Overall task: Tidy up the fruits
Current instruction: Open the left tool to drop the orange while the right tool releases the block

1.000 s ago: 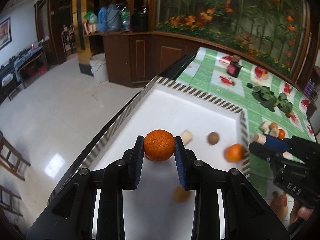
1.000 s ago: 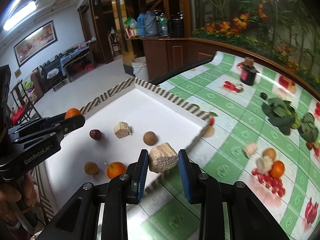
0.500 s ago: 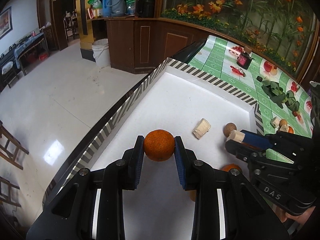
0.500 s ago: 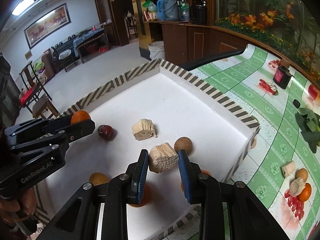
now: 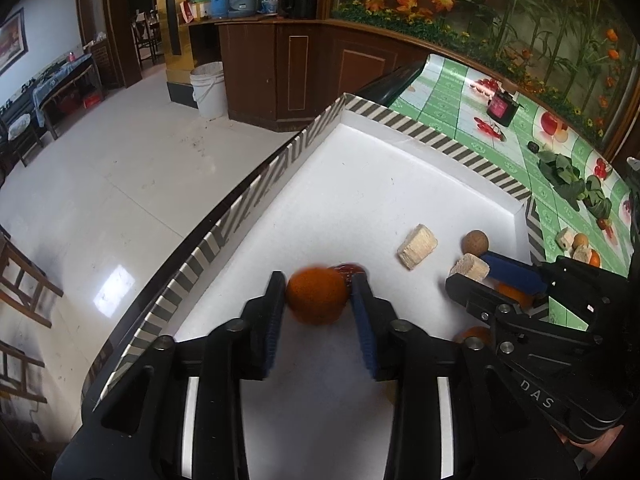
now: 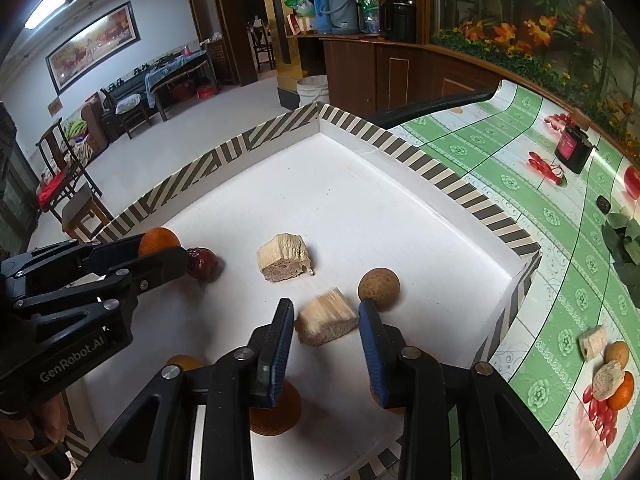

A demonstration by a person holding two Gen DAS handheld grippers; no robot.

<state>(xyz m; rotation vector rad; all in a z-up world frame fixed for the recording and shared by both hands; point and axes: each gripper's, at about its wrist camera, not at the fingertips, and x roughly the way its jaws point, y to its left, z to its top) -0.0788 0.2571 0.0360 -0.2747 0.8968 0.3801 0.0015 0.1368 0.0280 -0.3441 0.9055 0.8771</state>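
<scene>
A white tray (image 5: pixel 360 168) with a striped rim holds fruit. My left gripper (image 5: pixel 318 294) is open over it; a blurred orange (image 5: pixel 316 295) sits loose between its fingers, next to a red date (image 5: pixel 352 269). My right gripper (image 6: pixel 326 322) is open too, with a pale fibrous chunk (image 6: pixel 326 316) loose between its fingers above the tray floor (image 6: pixel 340 200). In the right wrist view the left gripper (image 6: pixel 166 254) shows at the left with the orange (image 6: pixel 158 240) and the date (image 6: pixel 204 263).
In the tray lie another pale chunk (image 6: pixel 285 256), a brown round fruit (image 6: pixel 378 283) and other oranges (image 6: pixel 274 410) under my right fingers. On the green tablecloth (image 6: pixel 552 264) to the right lie more fruit (image 6: pixel 608 376), green leaves (image 5: pixel 568 180) and a dark jar (image 6: pixel 572 148).
Both grippers have opened. The orange and the pale chunk, held tight before, now sit loose between the fingers. Both grippers have come lower over the tray.
</scene>
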